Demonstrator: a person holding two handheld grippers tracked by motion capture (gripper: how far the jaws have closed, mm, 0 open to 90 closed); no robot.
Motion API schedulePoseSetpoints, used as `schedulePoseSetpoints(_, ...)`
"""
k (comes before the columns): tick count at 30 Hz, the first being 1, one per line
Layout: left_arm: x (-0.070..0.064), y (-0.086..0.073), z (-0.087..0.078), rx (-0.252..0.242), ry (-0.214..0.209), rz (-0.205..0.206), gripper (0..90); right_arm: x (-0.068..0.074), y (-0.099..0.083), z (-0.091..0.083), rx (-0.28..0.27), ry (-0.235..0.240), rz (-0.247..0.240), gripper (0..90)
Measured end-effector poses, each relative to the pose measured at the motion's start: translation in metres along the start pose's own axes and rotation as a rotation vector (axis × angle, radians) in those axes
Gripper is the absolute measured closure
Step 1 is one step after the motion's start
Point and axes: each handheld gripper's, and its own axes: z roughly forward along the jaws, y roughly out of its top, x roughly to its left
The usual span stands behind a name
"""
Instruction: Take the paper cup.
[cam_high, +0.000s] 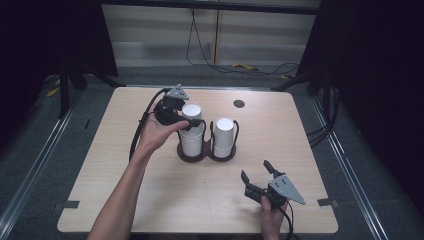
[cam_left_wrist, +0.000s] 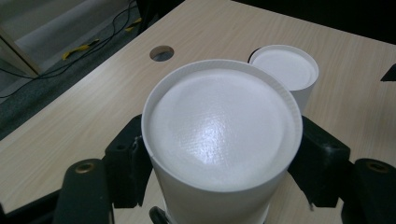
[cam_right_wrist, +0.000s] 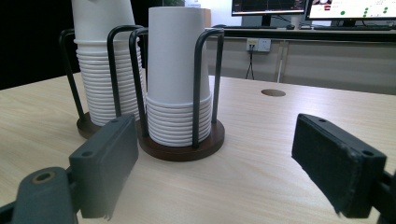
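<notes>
L tool (cam_high: 192, 122) clamps top cup (cam_left_wrist: 222, 140) of left stack in rack (cam_high: 207, 156) mid-bench. R tool (cam_high: 256, 172) released, idle nearby. Step: grasp done; next needs straight lift w/o dragging cups below.

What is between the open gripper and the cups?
Bare table, seen in the right gripper view: nothing lies between the right gripper and the cup stacks.

My arms are bare, no sleeves. My left gripper (cam_high: 192, 123) is black with a black cable; my right gripper (cam_high: 256, 173) carries a grey three-cornered plate with small screws.
</notes>
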Motion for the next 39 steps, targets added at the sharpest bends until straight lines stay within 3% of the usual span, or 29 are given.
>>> schedulePoseSetpoints(9,-0.001,0.004,-0.009,-0.029,0.009,0.003,31.2,0.0,0.0,0.0,0.001,0.0,0.0,14.5)
schedulePoseSetpoints(14,-0.002,0.005,-0.012,-0.064,0.009,-0.019,32.0,0.0,0.0,0.0,0.001,0.0,-0.003,14.4)
schedulePoseSetpoints(31,-0.008,0.013,-0.033,-0.134,0.048,0.009,32.4,0.0,0.0,0.0,0.0,-0.005,0.0,14.1)
schedulePoseSetpoints(39,-0.004,0.013,-0.039,-0.185,0.054,-0.012,32.4,0.0,0.0,0.0,0.002,-0.004,0.0,14.1)
